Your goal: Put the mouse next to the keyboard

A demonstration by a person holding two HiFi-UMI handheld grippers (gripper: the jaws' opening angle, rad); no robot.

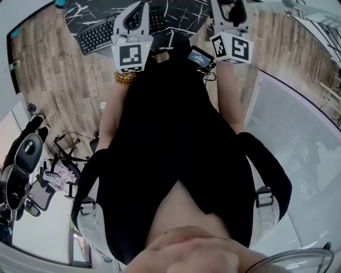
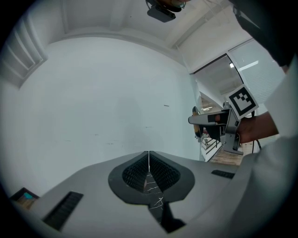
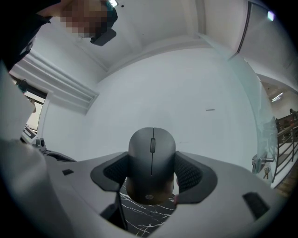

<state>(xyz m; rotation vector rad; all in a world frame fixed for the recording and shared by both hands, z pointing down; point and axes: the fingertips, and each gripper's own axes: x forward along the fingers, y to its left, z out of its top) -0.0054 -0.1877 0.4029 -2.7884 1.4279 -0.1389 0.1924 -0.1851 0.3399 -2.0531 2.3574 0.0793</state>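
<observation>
seen from the head, a wood-grain floor (image 1: 48, 69) fills the left side, with a black office chair (image 1: 24, 160) low at the far left. at the top edge lies a black marble-patterned table (image 1: 181, 16) veined in white. a black keyboard (image 1: 98, 33) sits angled on the table's left part, one corner close to the near edge. bare marble lies open to the keyboard's right. a pale, glass-like partition (image 1: 298, 128) curves down the right side.

the left gripper (image 2: 149, 160) is held over the keyboard's right end in the head view. its jaws are pressed together with nothing between them, and a plain white wall (image 2: 102, 102) is ahead of it. the right gripper (image 3: 152, 174) is raised further right, apart from the keyboard. it pinches a dark grey computer mouse (image 3: 152, 153) by its sides, with the scroll wheel facing the camera. the mouse hangs in the air above the marble, not touching it.
</observation>
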